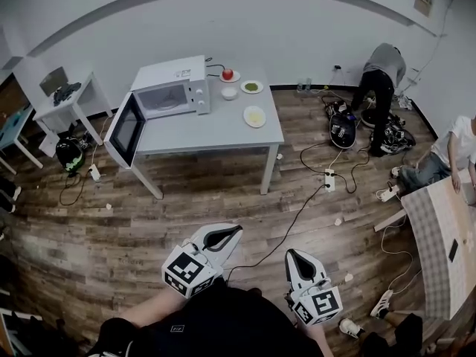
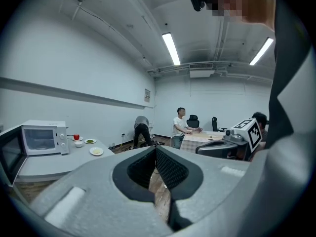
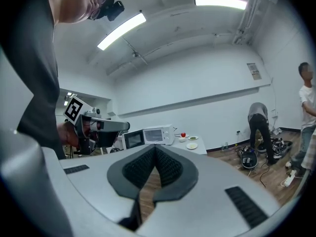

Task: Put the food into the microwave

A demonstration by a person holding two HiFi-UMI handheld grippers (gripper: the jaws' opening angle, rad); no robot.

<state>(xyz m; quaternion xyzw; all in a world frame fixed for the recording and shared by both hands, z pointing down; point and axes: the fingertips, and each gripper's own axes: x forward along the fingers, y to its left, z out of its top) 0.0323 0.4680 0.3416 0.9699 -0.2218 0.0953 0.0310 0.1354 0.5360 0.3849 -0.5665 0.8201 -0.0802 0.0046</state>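
Both grippers are pressed together and hold nothing.

Head view: the left gripper (image 1: 235, 231) and the right gripper (image 1: 291, 253) hang close to the person's body, well apart from the table (image 1: 216, 132). The microwave (image 1: 171, 88) sits on the table with its door (image 1: 125, 129) swung wide open. The food waits beside it: a red apple (image 1: 227, 74), a white bowl (image 1: 230, 92), a plate with green food (image 1: 251, 86) and a plate with yellow food (image 1: 254, 116). A black cable (image 1: 297, 213) snakes over the floor between the person and the table. I think feet could catch on it on the way over.

Left gripper view: the jaws touch at their tips, with only floor behind them. The microwave (image 2: 43, 138) and the plates are far off on the left. The jaws must open first, or they will just push a plate away.

Right gripper view: these jaws are closed too. The open door (image 3: 132, 139) sticks out past the table edge. An arm could bump it. A flat plate is hard to pinch, and if it tips, the food may slide off.
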